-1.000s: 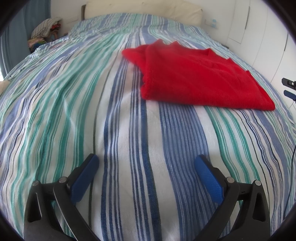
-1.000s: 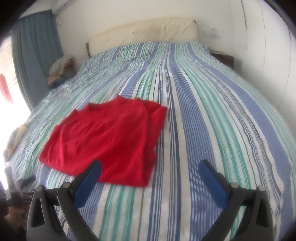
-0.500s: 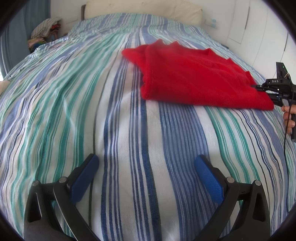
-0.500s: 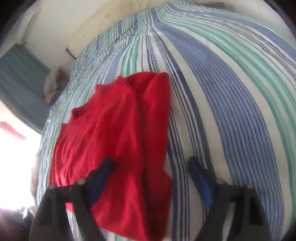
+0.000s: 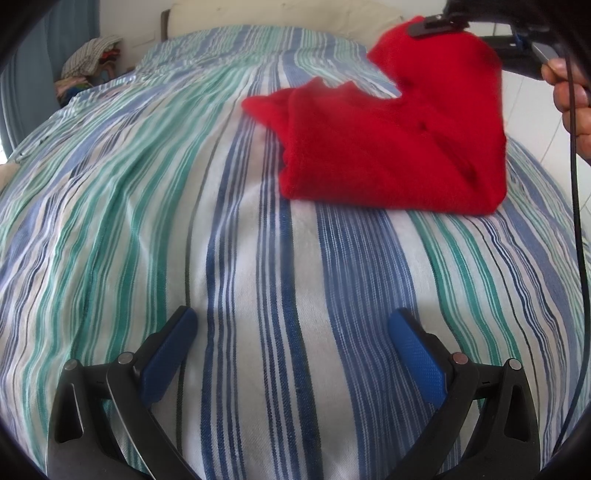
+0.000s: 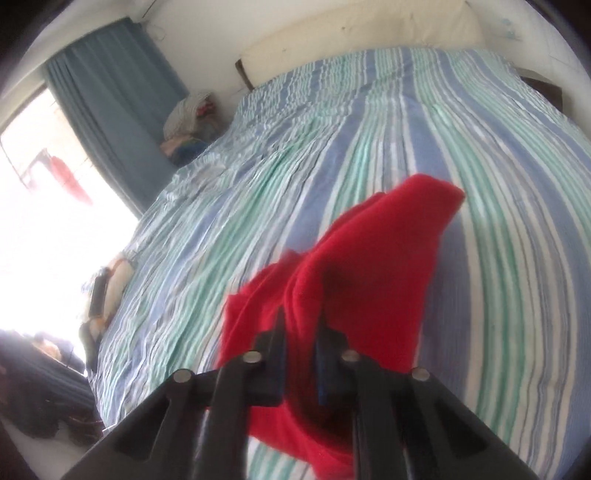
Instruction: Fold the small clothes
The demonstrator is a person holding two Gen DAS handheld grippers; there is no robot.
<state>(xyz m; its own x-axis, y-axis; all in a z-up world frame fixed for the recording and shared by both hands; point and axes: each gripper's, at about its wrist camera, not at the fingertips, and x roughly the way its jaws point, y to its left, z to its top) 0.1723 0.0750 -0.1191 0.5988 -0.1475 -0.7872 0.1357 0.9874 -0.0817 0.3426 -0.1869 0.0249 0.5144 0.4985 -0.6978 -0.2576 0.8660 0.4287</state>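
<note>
A red sweater lies on the striped bed, with its right end lifted into the air. My right gripper is shut on that end of the red sweater and holds it above the bed; it also shows at the top right of the left wrist view. My left gripper is open and empty, low over the bedspread, well short of the sweater.
A pile of clothes sits at the bed's far left corner by a blue curtain. A cream headboard stands at the far end. A white wardrobe is on the right. A cable hangs from the right hand.
My right gripper has closed on the sweater's near end and lifted it up off the bed, toward the collar end. My left gripper has stayed still and open.
</note>
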